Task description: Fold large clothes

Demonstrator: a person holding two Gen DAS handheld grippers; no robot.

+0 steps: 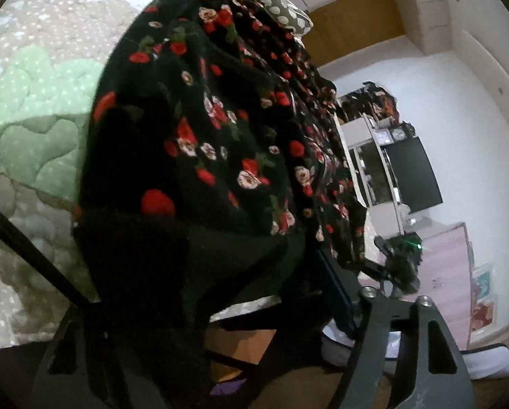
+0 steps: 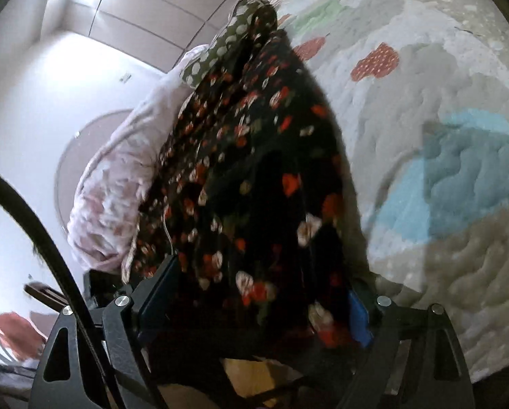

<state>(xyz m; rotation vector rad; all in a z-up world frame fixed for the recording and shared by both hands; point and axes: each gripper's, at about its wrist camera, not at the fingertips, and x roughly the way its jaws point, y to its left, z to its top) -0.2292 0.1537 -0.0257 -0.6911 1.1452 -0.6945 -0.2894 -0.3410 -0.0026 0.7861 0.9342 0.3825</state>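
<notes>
A large black garment with red and white roses (image 1: 203,109) hangs bunched in front of me, over the quilted bed (image 1: 33,129). My left gripper (image 1: 203,266) has a thick fold of it filling the gap between its fingers; its left finger is buried under the cloth, and the blue pad of the right finger (image 1: 326,272) presses the fabric. The cloth stretches away to my right gripper (image 1: 401,259). In the right wrist view the same garment (image 2: 254,170) fills the right gripper (image 2: 258,300) from the dark pad to the blue pad (image 2: 356,313), both against the cloth.
The patchwork quilt (image 2: 442,136) spreads to the right. A spotted olive cushion (image 2: 227,44) and pink bedding (image 2: 118,187) lie behind the garment. A dark screen on a white shelf (image 1: 414,173) stands by the wall. Black cables (image 2: 33,221) cross near the fingers.
</notes>
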